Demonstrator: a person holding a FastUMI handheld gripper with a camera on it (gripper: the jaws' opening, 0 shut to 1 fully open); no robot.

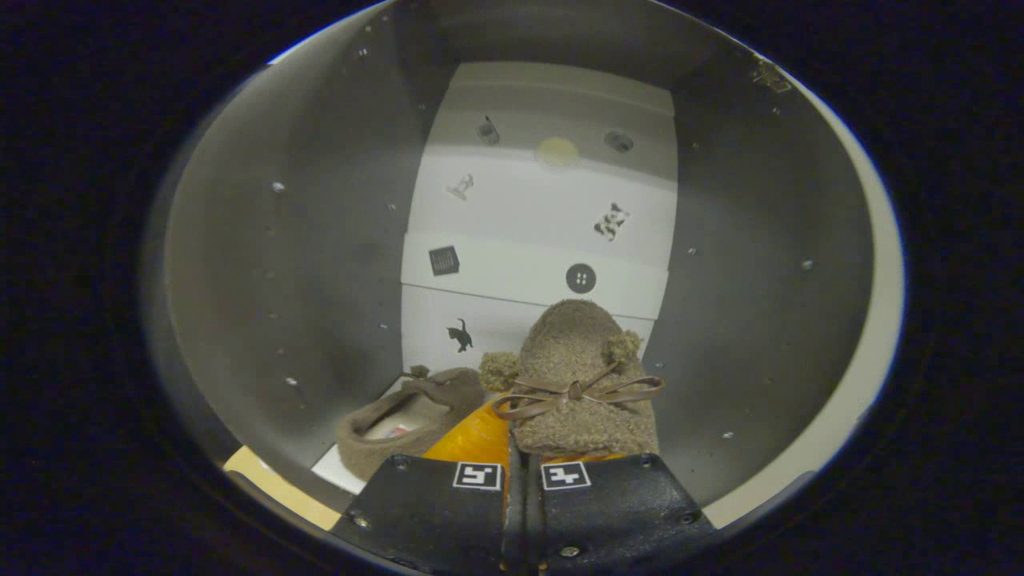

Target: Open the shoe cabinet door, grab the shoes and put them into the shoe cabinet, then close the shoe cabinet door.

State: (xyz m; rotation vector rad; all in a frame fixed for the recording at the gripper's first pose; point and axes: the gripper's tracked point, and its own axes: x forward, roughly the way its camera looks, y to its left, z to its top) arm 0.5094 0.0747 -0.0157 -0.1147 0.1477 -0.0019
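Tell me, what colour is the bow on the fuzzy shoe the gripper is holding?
Brown, like the shoe itself; the bow shows clearly in the gripper view.

You have two shoes here: one fuzzy brown shoe (582, 384) with a bow sits right at the tips of your claw (522, 464), and a second brown shoe (404, 428) lies beside it, ahead of the left finger. You have one claw with two black fingers (432, 512), drawn close together, each carrying one square marker. On the white back wall (544, 216) you can count six small stickers and one pale yellow round patch.
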